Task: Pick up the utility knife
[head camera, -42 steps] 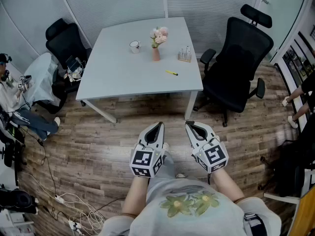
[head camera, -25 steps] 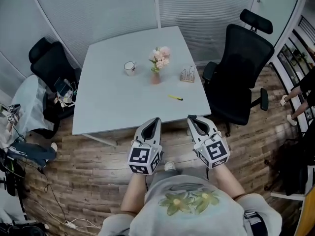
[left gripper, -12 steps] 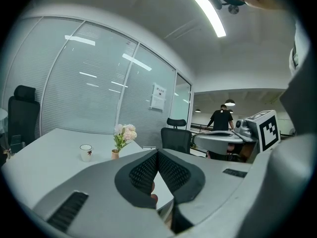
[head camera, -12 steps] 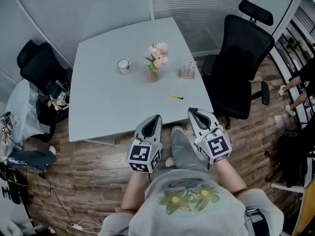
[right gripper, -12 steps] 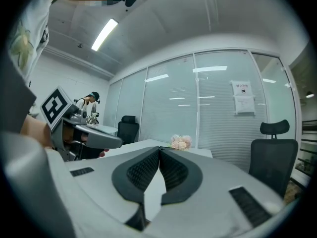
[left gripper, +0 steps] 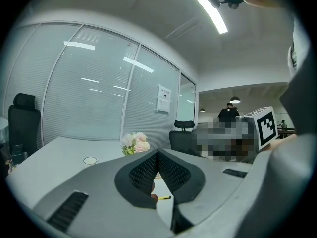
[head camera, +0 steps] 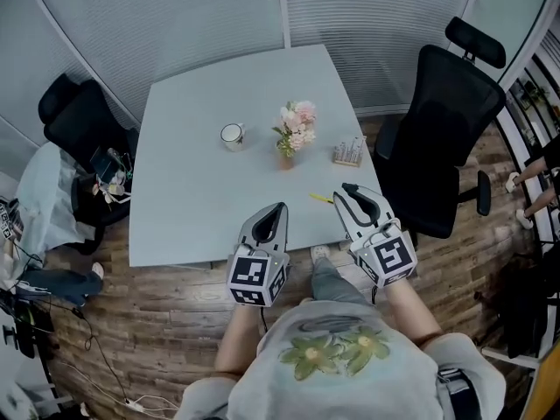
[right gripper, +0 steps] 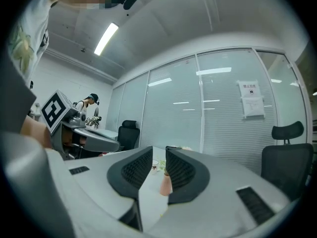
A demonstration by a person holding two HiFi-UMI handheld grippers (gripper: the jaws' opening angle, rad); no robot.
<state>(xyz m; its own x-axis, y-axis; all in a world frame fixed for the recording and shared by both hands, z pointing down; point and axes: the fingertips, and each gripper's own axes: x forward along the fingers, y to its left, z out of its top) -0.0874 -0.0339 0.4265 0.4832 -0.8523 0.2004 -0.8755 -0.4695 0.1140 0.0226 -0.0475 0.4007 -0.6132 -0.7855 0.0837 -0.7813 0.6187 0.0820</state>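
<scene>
The yellow utility knife (head camera: 320,198) lies on the white table (head camera: 201,199) near its front right edge; in the left gripper view the knife (left gripper: 165,198) shows small, just below the jaws. My left gripper (head camera: 280,206) is shut and empty, over the table's front edge, left of the knife. My right gripper (head camera: 347,187) hovers just right of the knife, apart from it. Its jaws have just been opening and stand open in the right gripper view (right gripper: 158,158), with nothing between them.
On the table stand a white mug (head camera: 232,135), a pink flower vase (head camera: 296,131) and a small holder (head camera: 350,153). A black office chair (head camera: 451,121) stands at the right, close to the table's corner, another chair (head camera: 79,112) at the left. Cables lie on the wooden floor.
The table has come closer and both grippers have advanced from over the floor to over its front edge. The right gripper's jaws have parted; the left stays shut.
</scene>
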